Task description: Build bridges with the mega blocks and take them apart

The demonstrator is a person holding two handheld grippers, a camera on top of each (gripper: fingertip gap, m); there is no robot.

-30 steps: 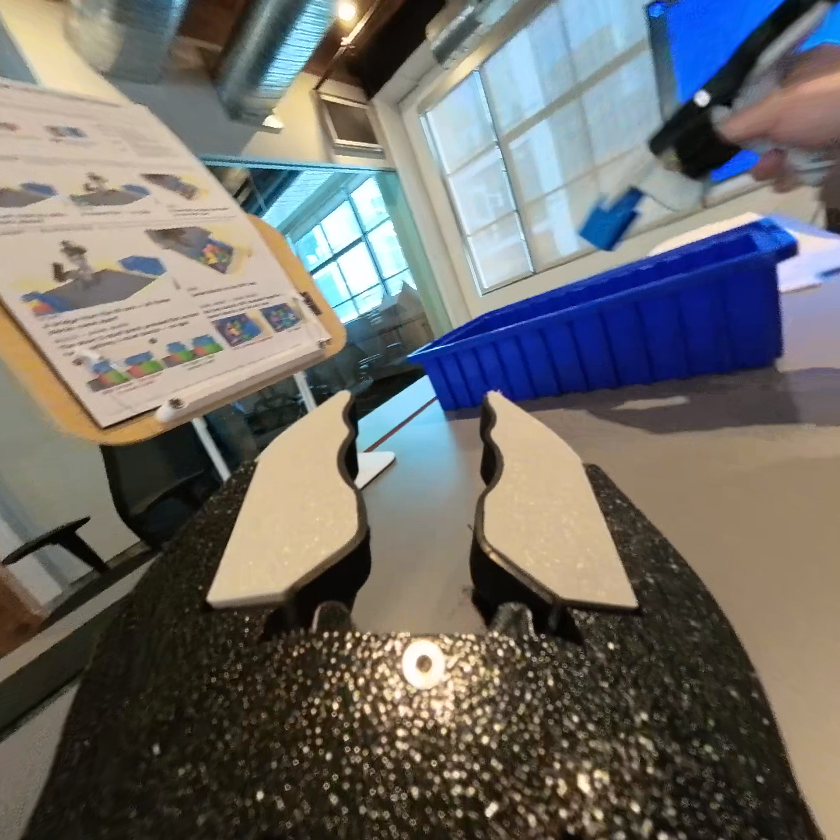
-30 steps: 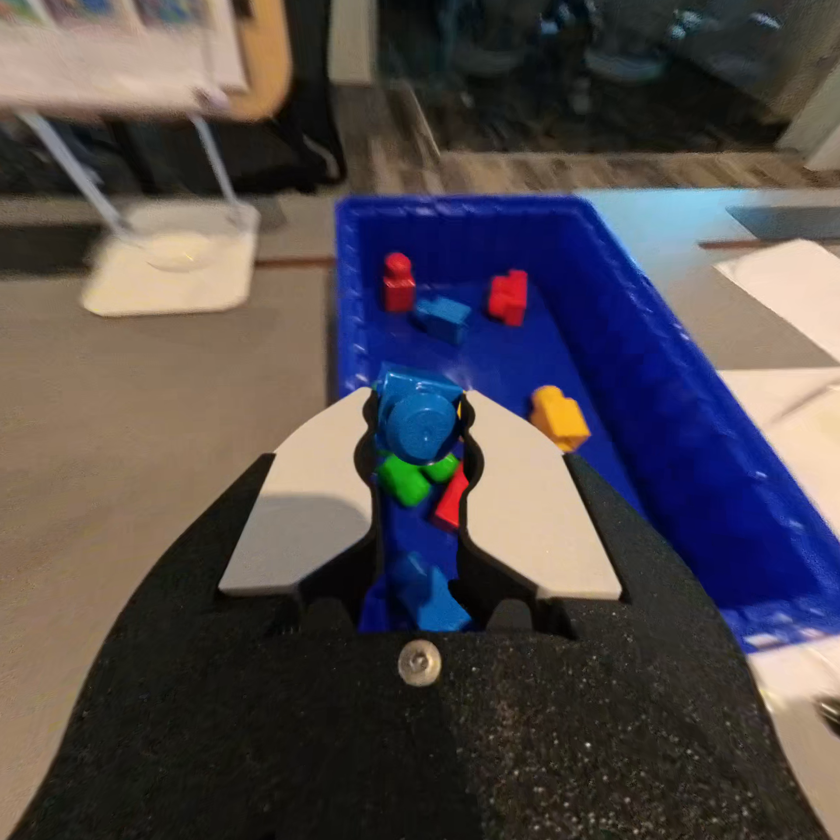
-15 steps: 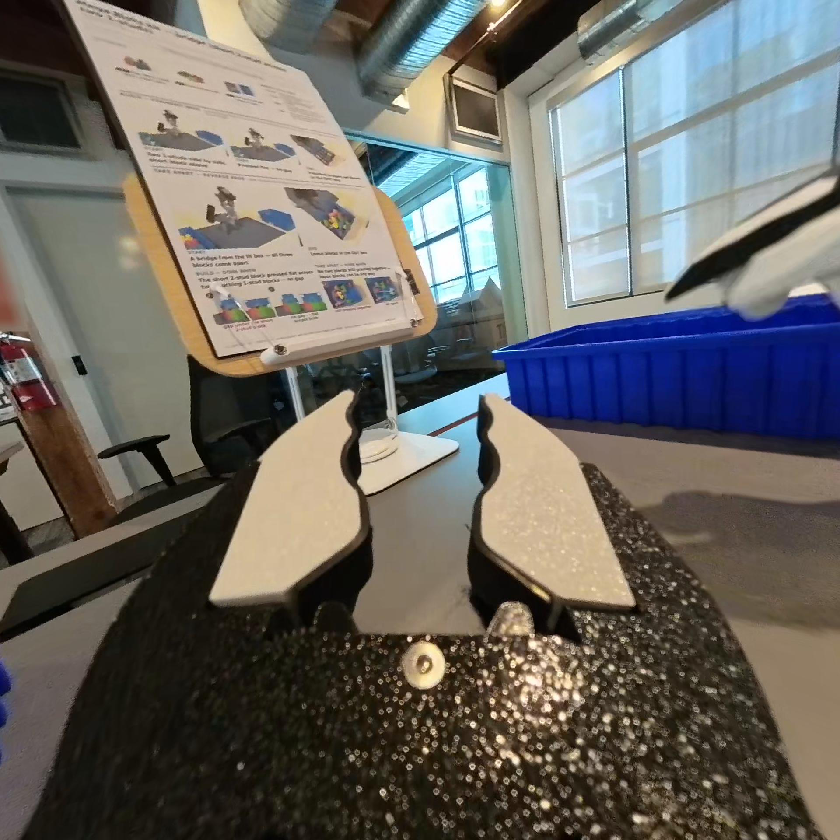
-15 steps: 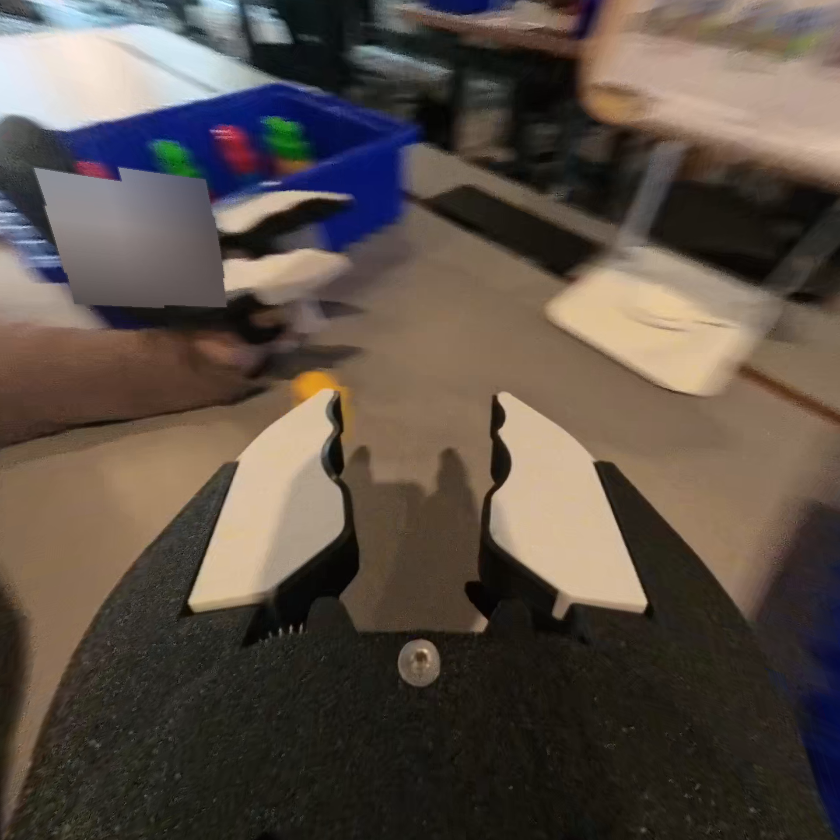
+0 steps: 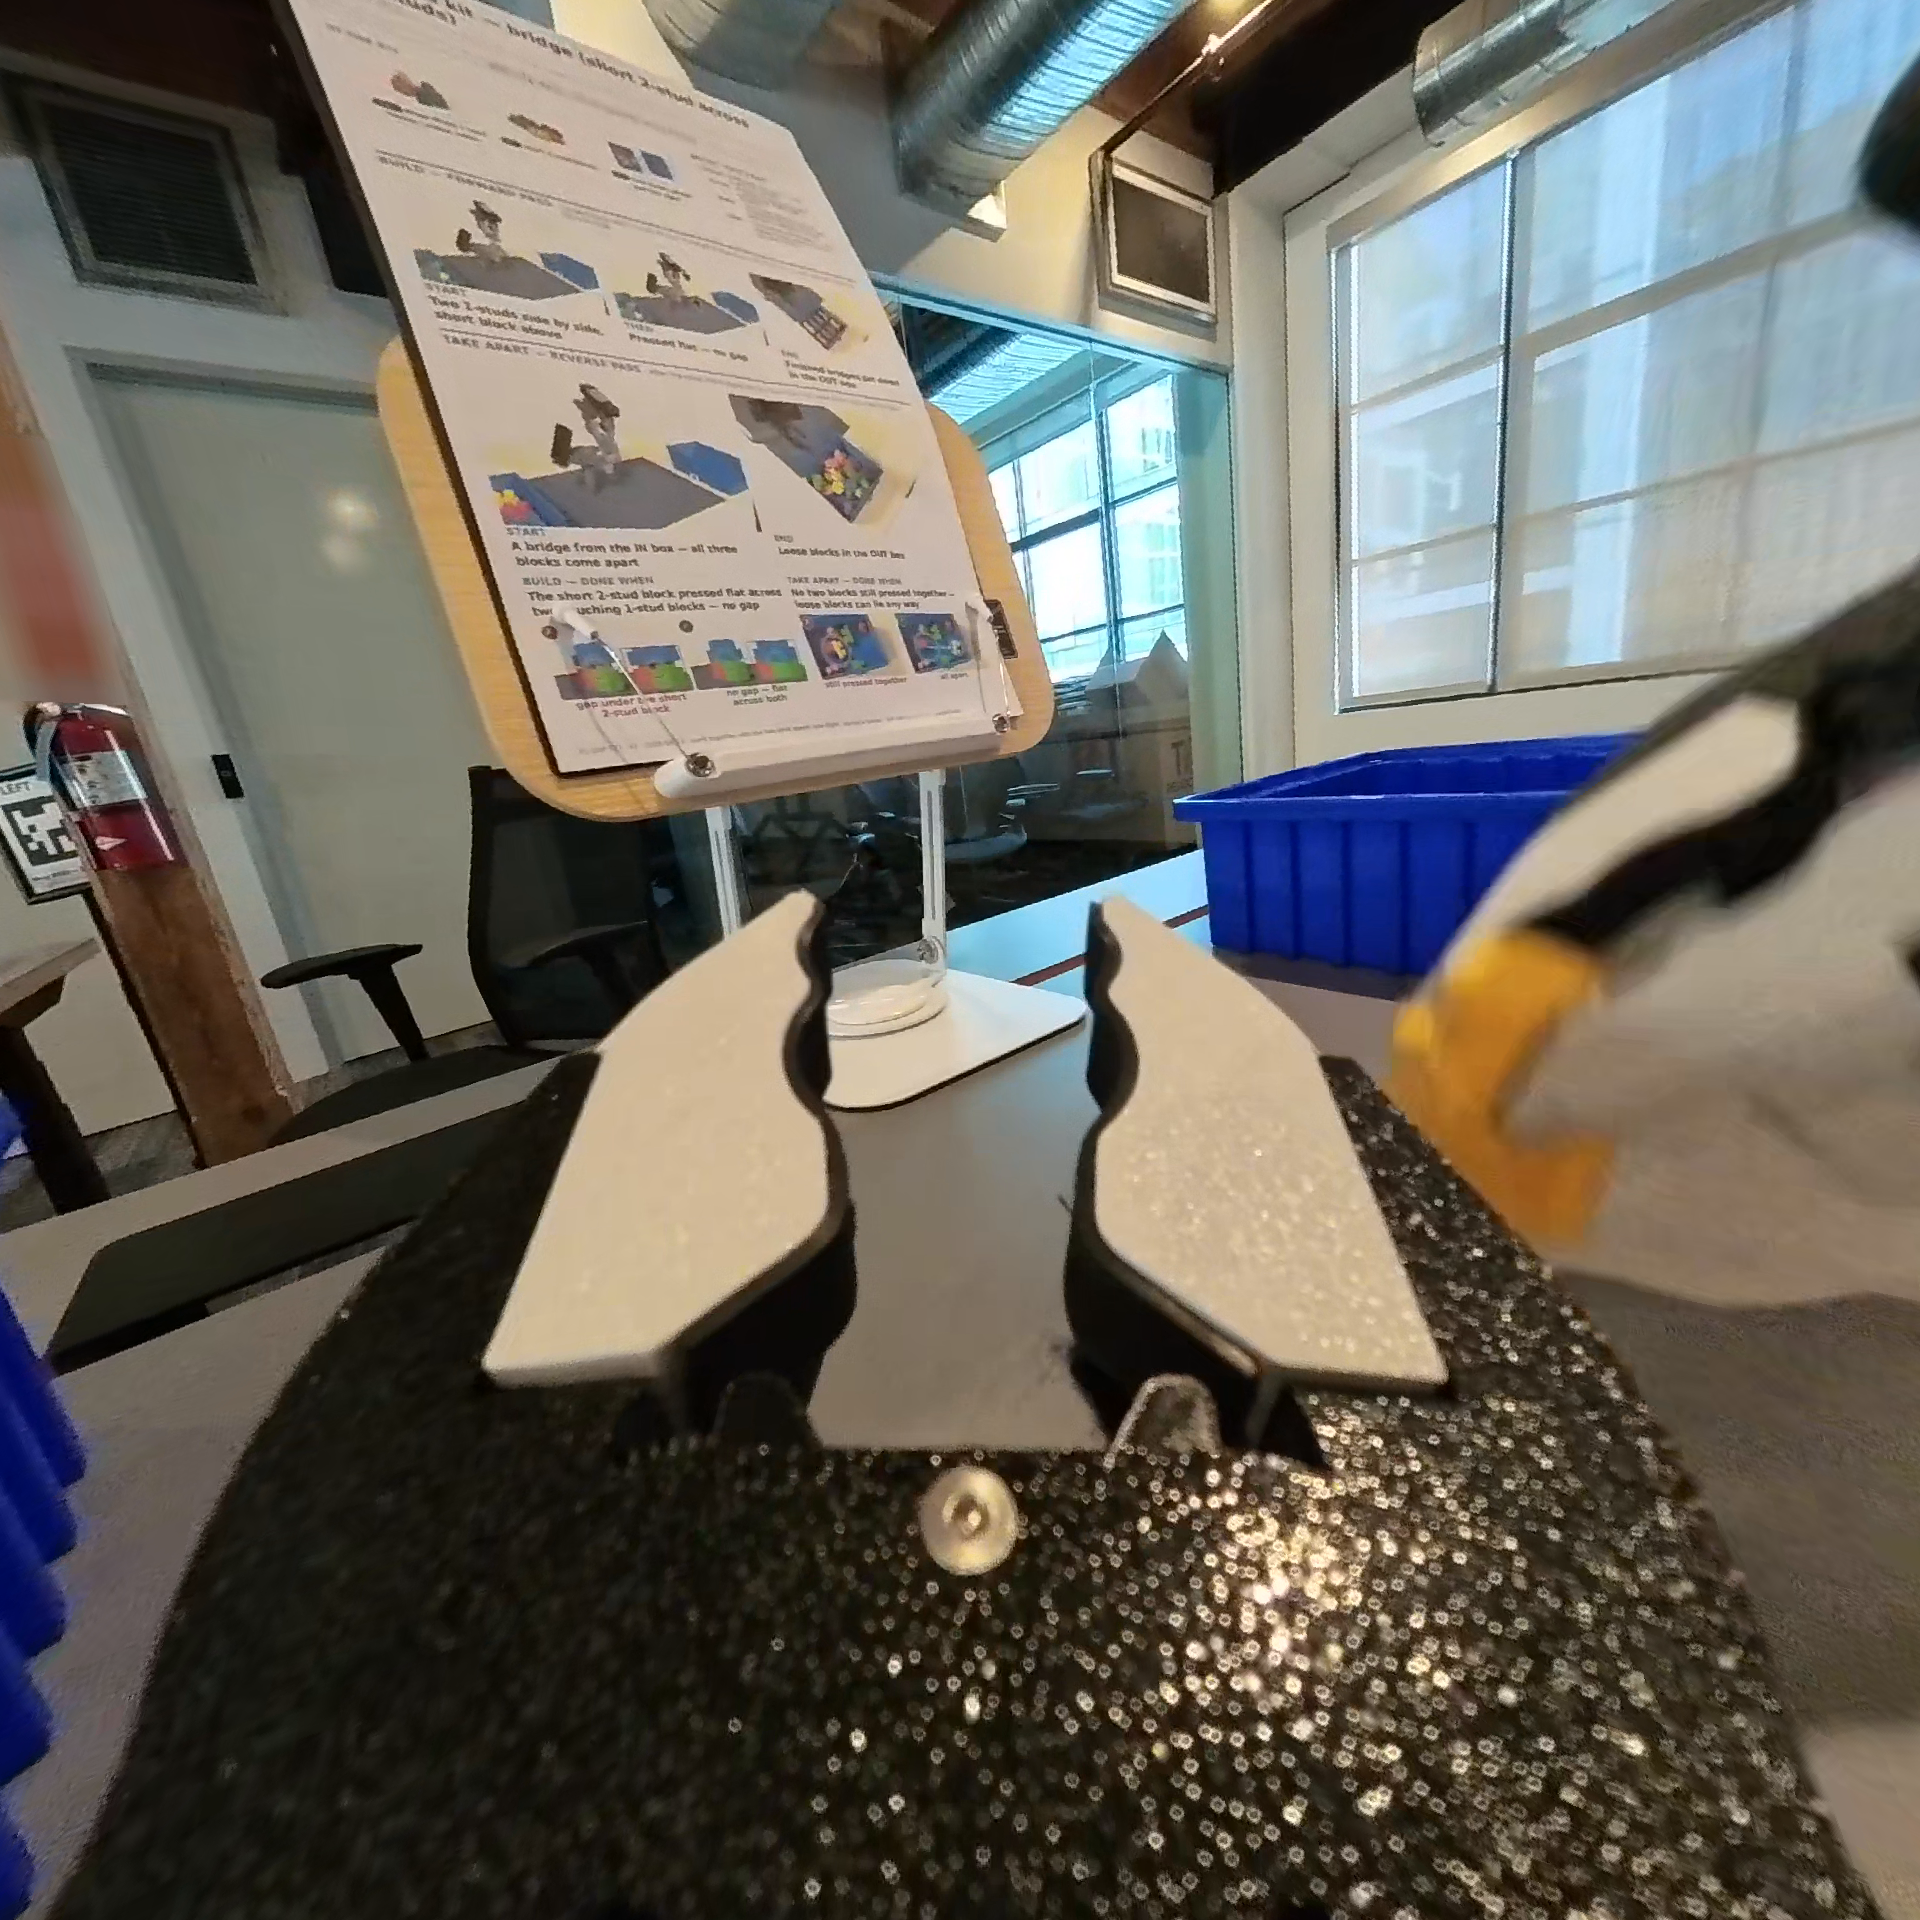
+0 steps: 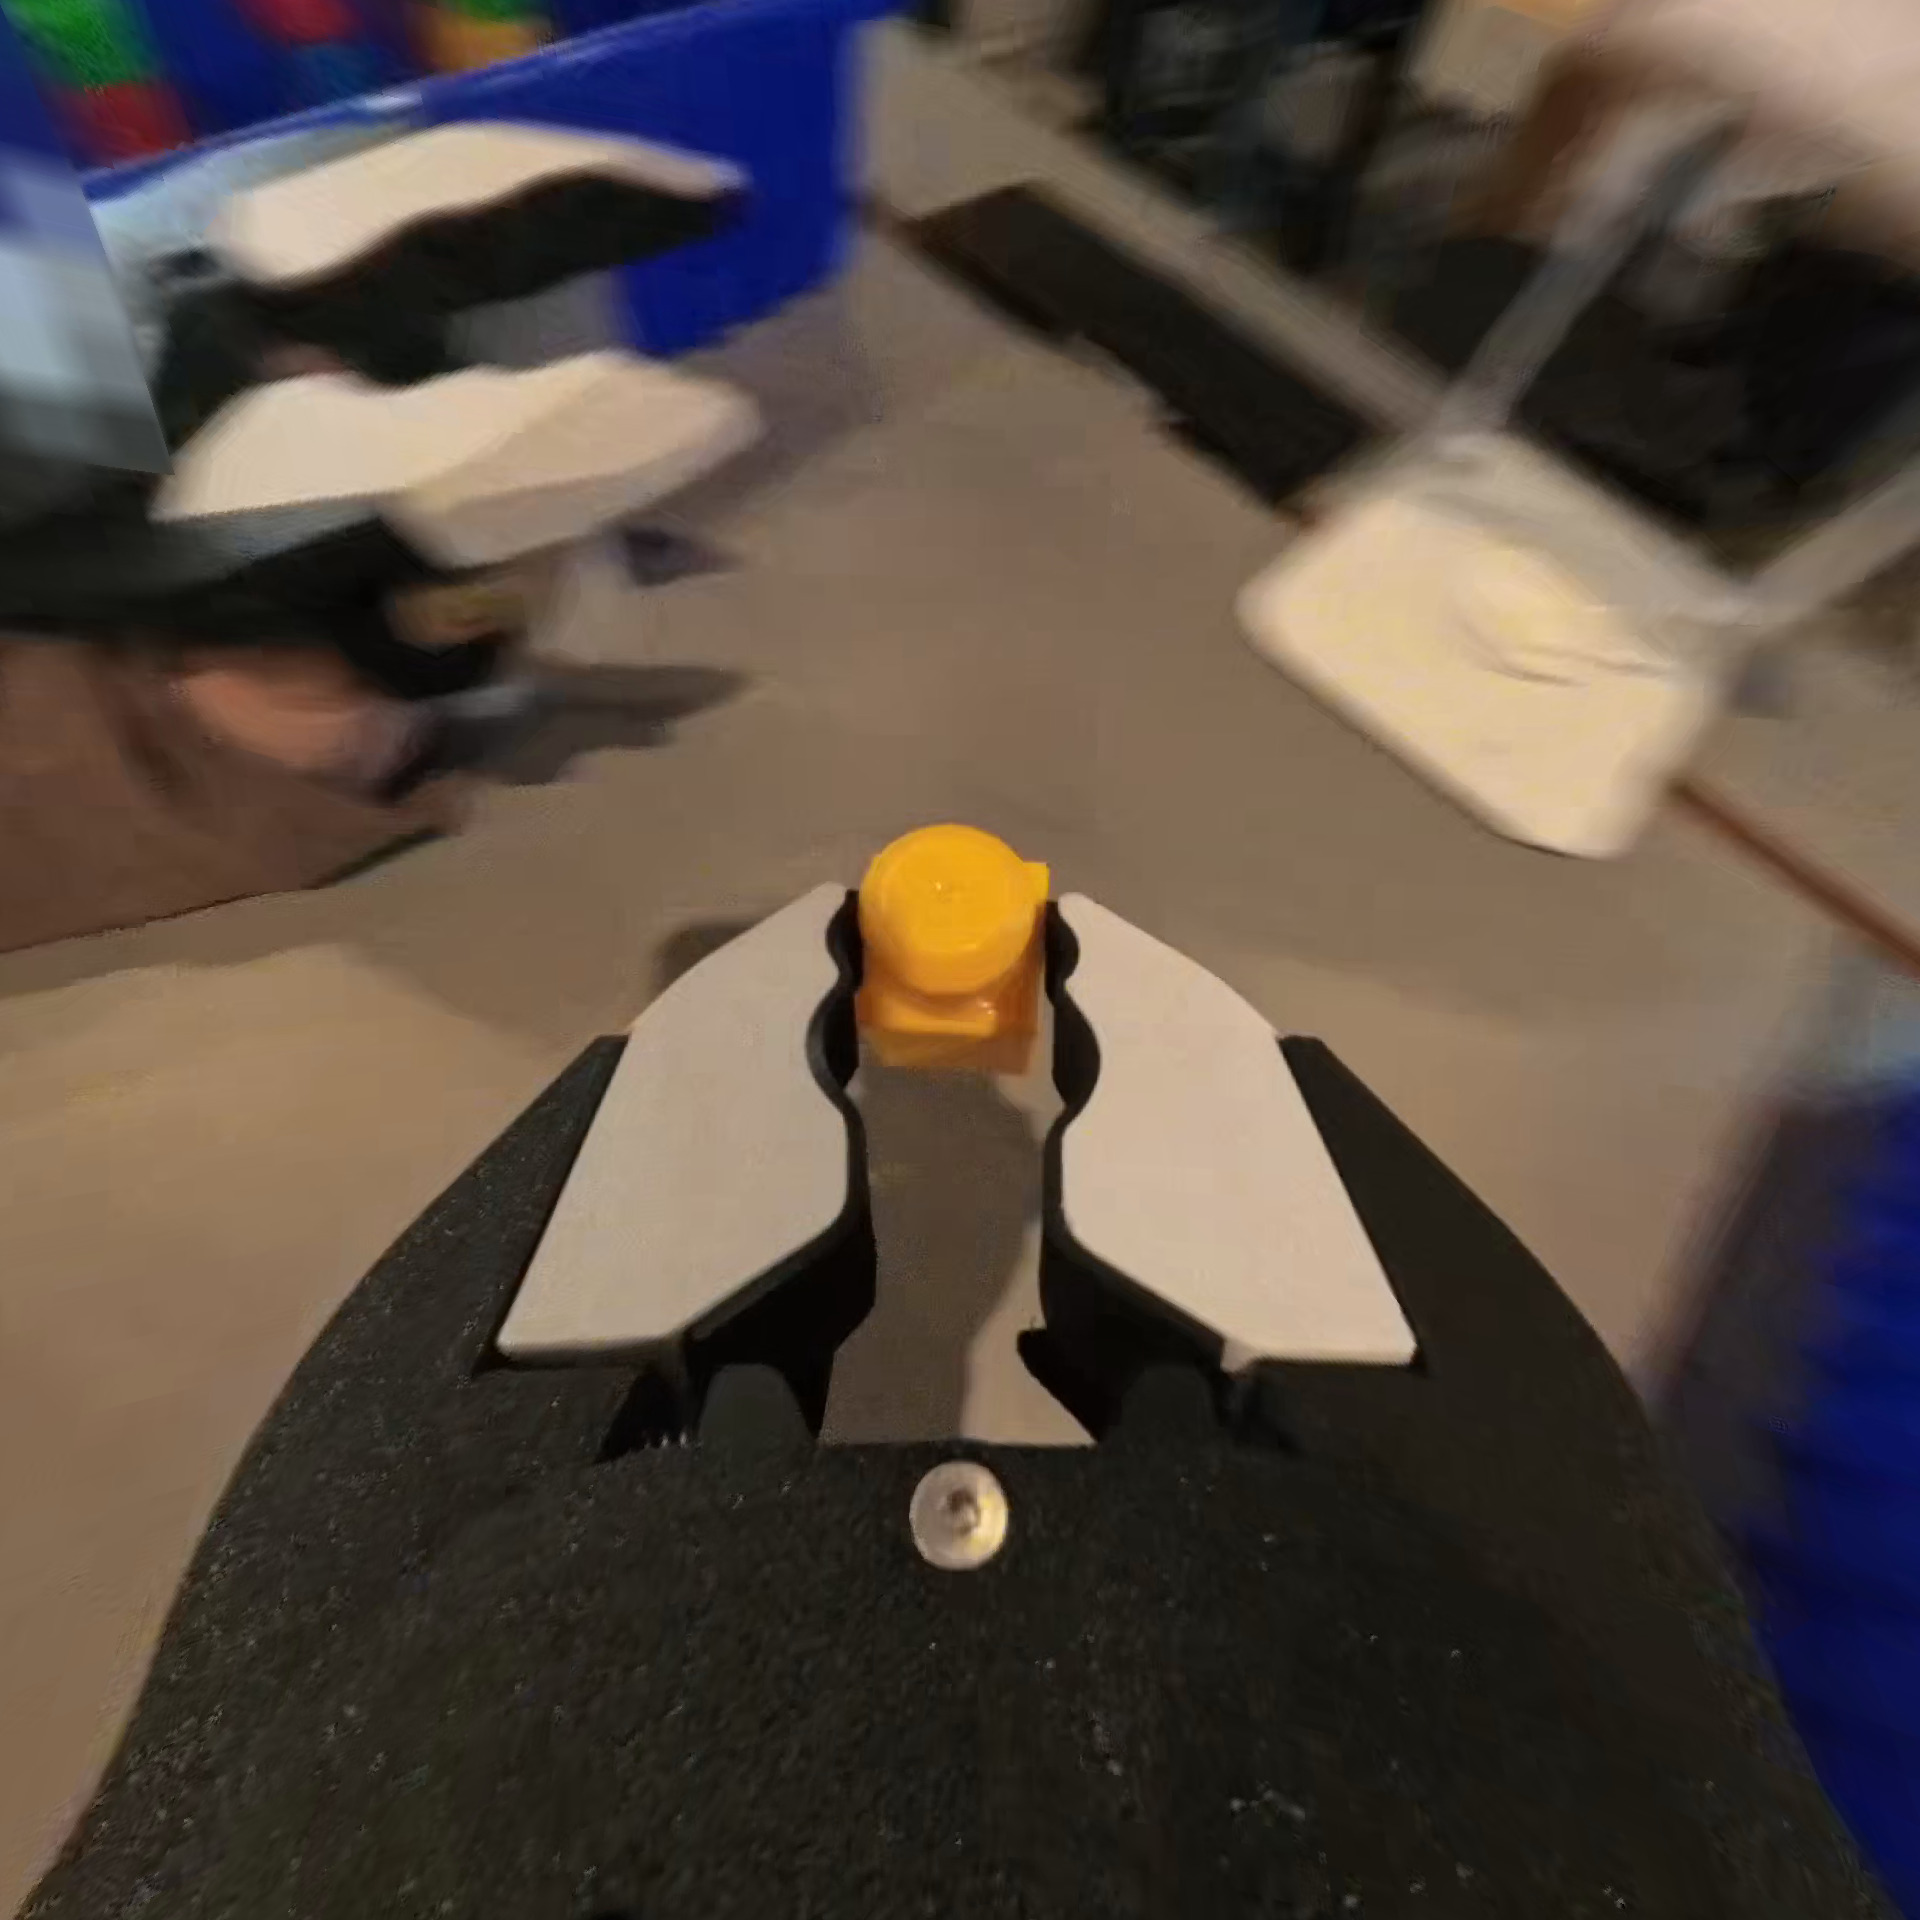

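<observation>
Large windows and exposed ducting fill the background of the left wrist view, above a grey desk that carries everything in reach. At the far side of the desk stands a tilted wooden board on a white stand, with a printed instruction sheet clipped to it. To the right of the stand sits a blue bin; in the right wrist view a second blue bin appears at upper left, with blurred red, green and yellow blocks inside.

The left tongs are spread, with nothing between their fingers, and only bare desk shows through the gap. In the right wrist view they appear blurred at the upper left, held in a hand.

The right tongs are pinching an orange block at their tips, its round stud facing the camera. The block is held just above the desk, near the middle between the bin and the white stand base. In the left wrist view the same block shows as a blurred orange shape at the right edge, gripped by the right tongs close beside the left tongs' right finger.
</observation>
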